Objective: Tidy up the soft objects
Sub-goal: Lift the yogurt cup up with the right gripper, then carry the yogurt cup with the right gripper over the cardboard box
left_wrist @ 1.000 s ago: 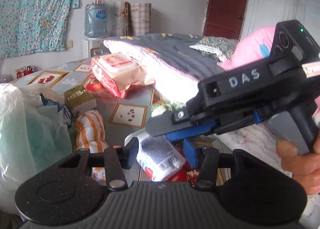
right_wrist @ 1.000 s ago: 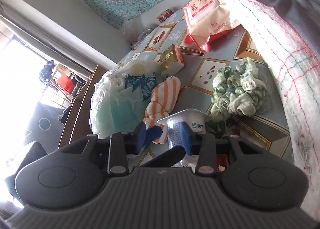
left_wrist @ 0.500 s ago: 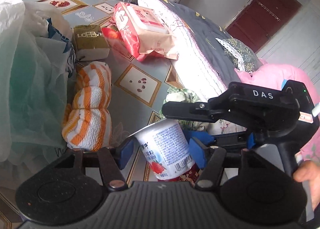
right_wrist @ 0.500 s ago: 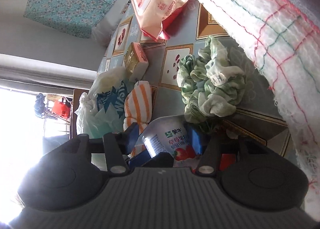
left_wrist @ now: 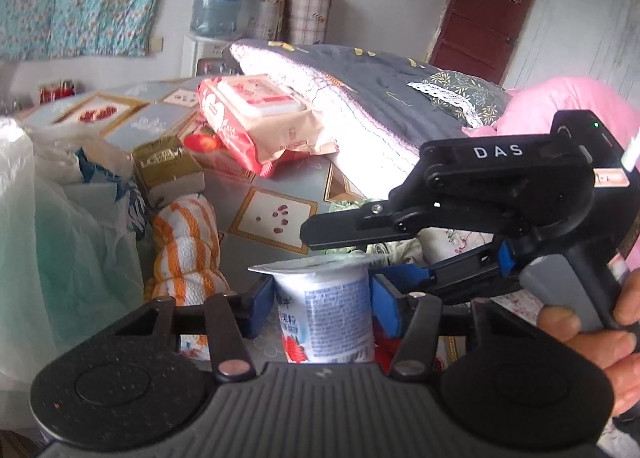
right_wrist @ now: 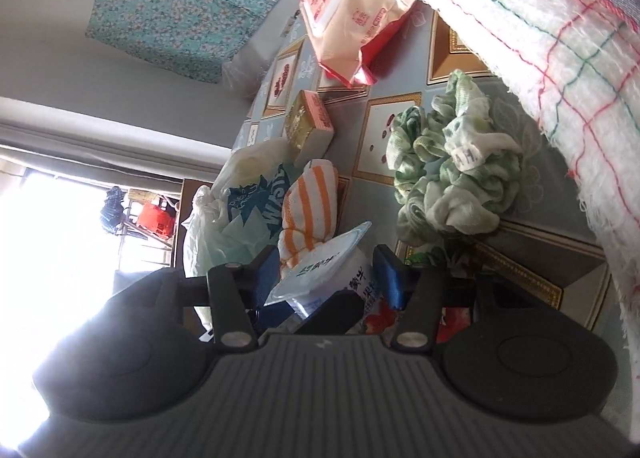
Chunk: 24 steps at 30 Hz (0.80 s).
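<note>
Two grippers bracket one yogurt cup (left_wrist: 326, 314): left gripper (left_wrist: 324, 308) fingers now grasp its sides upright above the desk (left_wrist: 276, 193), levelled since earlier. Right gripper (right_wrist: 326, 278) fingers flank it, spread. Orange striped towel (left_wrist: 188, 242) lies beside.

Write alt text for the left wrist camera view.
The left gripper clamps an upright yogurt cup, with the right gripper alongside. Beyond lie an orange-striped towel, wet wipes pack and folded quilt.

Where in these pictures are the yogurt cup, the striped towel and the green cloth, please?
yogurt cup (left_wrist: 328, 322): left wrist view, on its printed side wall.
striped towel (left_wrist: 186, 246): left wrist view, on the middle of the roll.
green cloth (right_wrist: 452, 185): right wrist view, on the bunched middle.
</note>
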Each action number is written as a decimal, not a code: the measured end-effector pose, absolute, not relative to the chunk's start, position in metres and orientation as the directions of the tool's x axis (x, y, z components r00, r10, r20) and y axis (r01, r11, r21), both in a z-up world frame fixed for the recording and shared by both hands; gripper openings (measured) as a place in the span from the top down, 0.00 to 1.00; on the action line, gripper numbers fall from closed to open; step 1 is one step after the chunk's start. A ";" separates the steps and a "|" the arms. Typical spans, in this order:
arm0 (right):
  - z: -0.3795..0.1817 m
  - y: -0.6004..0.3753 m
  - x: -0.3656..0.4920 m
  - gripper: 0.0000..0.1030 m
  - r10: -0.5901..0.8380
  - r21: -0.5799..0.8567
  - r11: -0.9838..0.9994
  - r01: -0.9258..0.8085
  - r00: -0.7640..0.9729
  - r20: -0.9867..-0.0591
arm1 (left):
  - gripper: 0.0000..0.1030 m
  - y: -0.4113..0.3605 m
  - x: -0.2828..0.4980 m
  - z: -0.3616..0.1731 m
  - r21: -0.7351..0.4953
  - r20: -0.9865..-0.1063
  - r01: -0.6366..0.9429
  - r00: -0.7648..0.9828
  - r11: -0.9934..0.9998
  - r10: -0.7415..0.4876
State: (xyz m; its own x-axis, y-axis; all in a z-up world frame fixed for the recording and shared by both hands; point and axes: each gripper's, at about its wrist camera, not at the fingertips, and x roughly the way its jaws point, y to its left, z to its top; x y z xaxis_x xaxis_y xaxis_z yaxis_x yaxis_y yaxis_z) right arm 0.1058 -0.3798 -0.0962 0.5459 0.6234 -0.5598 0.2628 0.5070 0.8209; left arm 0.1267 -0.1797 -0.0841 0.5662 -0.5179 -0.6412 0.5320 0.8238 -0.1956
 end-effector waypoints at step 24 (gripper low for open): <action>-0.018 -0.349 0.070 0.78 0.542 0.736 0.665 0.129 0.593 -0.595 | 0.50 -0.162 0.073 -0.039 -0.066 -0.537 0.570 0.671 0.819 -0.511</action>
State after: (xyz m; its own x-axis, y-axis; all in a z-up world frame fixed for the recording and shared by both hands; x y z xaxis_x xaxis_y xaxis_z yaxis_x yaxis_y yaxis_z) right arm 0.0696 -0.3489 -0.0178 0.5932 0.5425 -0.5948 0.1293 0.6651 0.7355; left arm 0.0730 -0.1624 -0.0388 0.6713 -0.5108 -0.5372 0.5702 0.8188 -0.0660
